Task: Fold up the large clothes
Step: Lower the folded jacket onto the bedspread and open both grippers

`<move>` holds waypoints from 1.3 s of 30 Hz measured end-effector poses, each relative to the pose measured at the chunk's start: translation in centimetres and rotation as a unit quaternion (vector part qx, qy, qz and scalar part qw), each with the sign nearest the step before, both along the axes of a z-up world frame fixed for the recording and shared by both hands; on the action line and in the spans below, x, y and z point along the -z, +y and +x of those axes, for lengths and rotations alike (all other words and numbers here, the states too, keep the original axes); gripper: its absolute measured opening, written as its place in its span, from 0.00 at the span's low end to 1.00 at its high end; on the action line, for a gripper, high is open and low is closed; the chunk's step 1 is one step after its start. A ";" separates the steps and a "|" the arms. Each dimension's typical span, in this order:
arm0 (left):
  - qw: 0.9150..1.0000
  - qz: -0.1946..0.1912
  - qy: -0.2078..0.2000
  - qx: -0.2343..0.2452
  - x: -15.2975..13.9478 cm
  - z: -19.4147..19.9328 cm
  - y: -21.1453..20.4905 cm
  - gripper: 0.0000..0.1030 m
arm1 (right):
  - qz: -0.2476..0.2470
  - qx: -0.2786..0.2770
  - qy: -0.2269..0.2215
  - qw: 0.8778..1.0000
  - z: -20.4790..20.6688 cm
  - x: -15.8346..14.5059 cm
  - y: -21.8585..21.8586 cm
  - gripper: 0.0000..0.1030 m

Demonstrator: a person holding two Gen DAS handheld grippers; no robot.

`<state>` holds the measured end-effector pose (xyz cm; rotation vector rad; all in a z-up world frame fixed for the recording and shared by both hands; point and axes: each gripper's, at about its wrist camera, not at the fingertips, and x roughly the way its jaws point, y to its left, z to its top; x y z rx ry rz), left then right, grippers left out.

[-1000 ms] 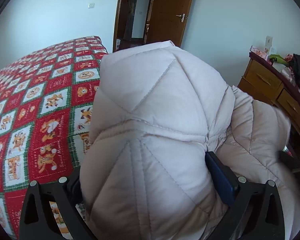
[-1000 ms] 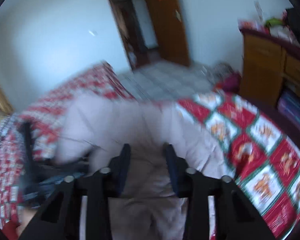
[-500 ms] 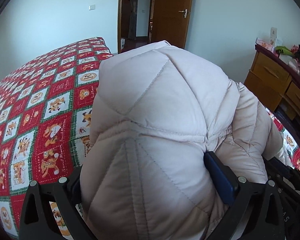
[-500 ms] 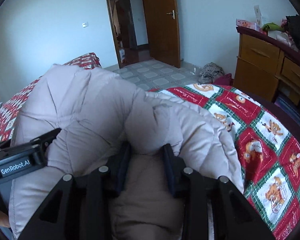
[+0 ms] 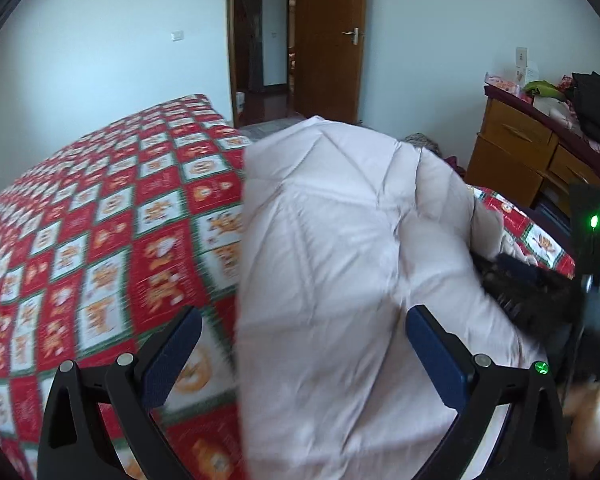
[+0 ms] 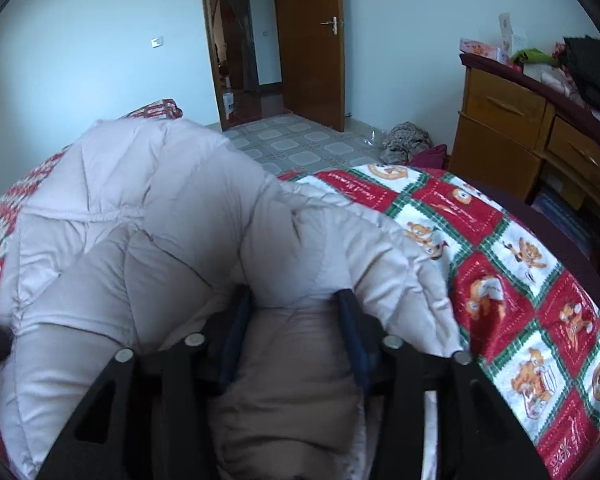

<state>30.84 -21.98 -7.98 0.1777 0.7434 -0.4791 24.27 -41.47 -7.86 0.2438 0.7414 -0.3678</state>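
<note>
Right gripper (image 6: 292,316): nearest the right wrist camera, its jaws opening with a fold of the padded coat (image 6: 140,216) between the blue pads; the fabric fills the gap and touches both, though whether it is pinched cannot be told.
Left gripper (image 5: 304,348): jaws spread wide; the left pad stands over the bedspread (image 5: 100,208), clear of the cloth, and the right pad lies beside the coat's (image 5: 340,240) edge. It has hold of nothing.
Coat, place: heaped on the bed, near the corner closest to the dresser (image 6: 512,124), touching the bedspread (image 6: 512,264).
Coat, long axis: in the left wrist view the bulk runs away from the camera toward the door (image 5: 328,40); which end is collar or hem cannot be told.
Coat, look: pale pinkish-white, puffy, quilted in diagonal seams; a duller beige lining shows in the hollow between the right gripper's fingers. The left view is motion-blurred.
Dresser top: boxes, a green item and dark clothing piled on it; drawers closed.
Floor: a grey bundle of cloth (image 6: 406,140) lies on the tiles by the dresser.
Far: open wooden door with a red paper ornament.
</note>
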 end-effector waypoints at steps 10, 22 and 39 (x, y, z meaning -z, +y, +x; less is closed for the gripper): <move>0.999 0.028 -0.020 -0.009 -0.6 -4.6 1.5 0.99 | 0.012 0.022 -0.057 0.998 -12.0 -5.1 1.7 0.79; 0.999 0.030 -0.015 -0.041 0.1 -11.9 5.5 0.99 | 0.010 -0.003 -0.038 0.999 -20.0 -3.3 5.3 0.86; 0.988 -0.032 -0.135 -0.068 -8.1 -20.9 9.7 0.99 | -0.064 -0.050 -0.218 0.973 -28.2 -13.5 11.1 0.96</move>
